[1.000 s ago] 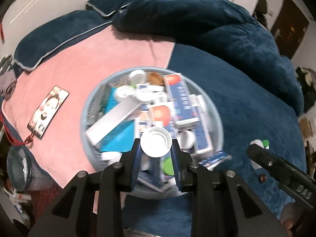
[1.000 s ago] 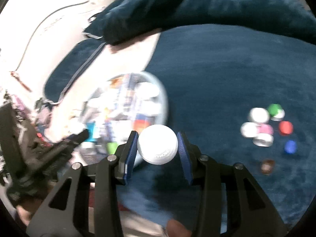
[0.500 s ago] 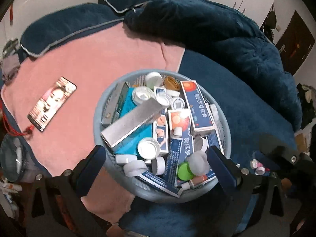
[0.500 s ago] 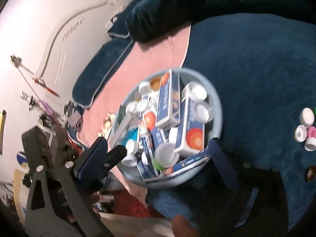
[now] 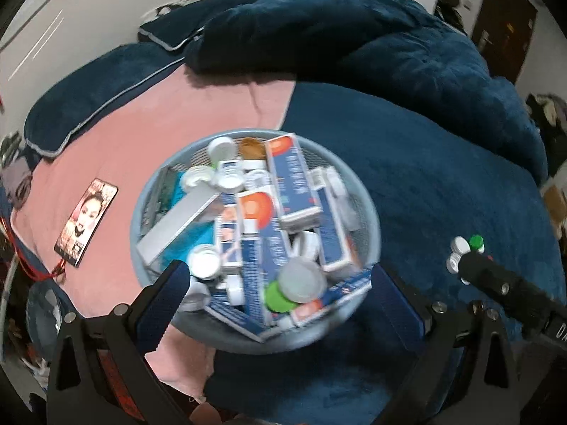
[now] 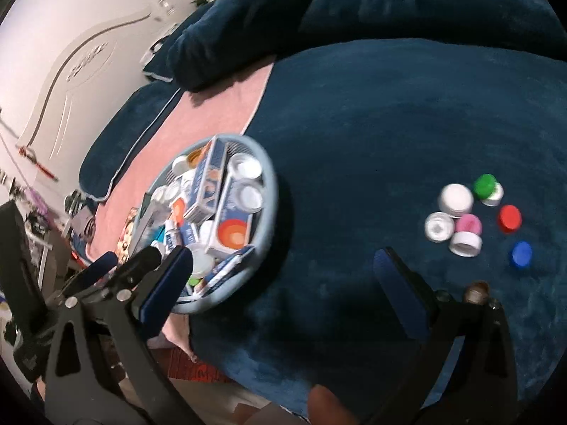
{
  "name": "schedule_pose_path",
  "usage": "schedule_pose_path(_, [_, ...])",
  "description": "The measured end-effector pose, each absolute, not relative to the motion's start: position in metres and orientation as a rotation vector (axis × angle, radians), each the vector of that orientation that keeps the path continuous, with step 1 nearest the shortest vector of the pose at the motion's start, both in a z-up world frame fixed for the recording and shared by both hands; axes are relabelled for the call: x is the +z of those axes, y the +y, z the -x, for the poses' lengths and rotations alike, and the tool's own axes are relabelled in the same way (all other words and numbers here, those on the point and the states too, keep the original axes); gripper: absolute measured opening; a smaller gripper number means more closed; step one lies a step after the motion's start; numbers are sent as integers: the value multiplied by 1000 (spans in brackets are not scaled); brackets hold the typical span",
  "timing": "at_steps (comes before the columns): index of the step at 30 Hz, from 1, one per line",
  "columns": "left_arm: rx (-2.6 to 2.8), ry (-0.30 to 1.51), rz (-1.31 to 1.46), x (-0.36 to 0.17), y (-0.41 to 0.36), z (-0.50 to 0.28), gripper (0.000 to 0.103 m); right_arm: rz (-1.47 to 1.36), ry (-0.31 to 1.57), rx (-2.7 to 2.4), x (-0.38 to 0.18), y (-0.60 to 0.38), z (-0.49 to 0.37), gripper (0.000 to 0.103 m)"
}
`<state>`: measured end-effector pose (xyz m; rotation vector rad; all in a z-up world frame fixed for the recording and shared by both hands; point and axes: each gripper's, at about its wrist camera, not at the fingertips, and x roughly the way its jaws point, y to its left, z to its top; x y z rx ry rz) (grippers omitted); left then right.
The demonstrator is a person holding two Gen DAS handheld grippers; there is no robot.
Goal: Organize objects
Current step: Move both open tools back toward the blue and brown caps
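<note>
both grippers tilt steeply downward, the left gripper (image 5: 280,288) and the right gripper (image 6: 283,278) each with blue-padded jaws spread wide and nothing between them, having just been opening.

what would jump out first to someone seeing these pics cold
A round grey basket heaped with medicine boxes and white caps sits on the bed where the pink sheet meets the dark blue blanket. To its right on the blanket lies a cluster of loose bottle caps in white, green, pink, red and blue. Both sets of jaws stand wide open and empty.
</note>
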<state>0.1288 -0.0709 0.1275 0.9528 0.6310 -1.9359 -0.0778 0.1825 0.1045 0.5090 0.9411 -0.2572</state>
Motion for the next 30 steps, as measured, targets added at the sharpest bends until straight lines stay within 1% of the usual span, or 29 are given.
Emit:
schedule_pose_path(6, [-1942,555,-1004,132,-41,-95,102,-543,923,-288,111,164,103,103])
schedule_pose_path(9, [-1966,488,-1034,133,-22,-66,102,-563,915,-295,112,146,116,103])
schedule_pose_path(14, [-2047,415,-1118,114,8,-19,102,-563,916,-405,112,104,141,103])
schedule_pose_path(17, [-2083,430,-1188,95,21,-1,102,-546,951,-515,104,77,155,103])
schedule_pose_path(20, [-2084,487,-1232,80,25,8,102,-584,989,-573,90,56,163,103])
schedule_pose_path(25, [-2091,584,-1201,79,19,7,102,-613,1053,-616,71,40,168,103])
schedule_pose_path(30, [-2079,609,-1209,72,15,6,102,-595,1141,-654,49,37,170,103])
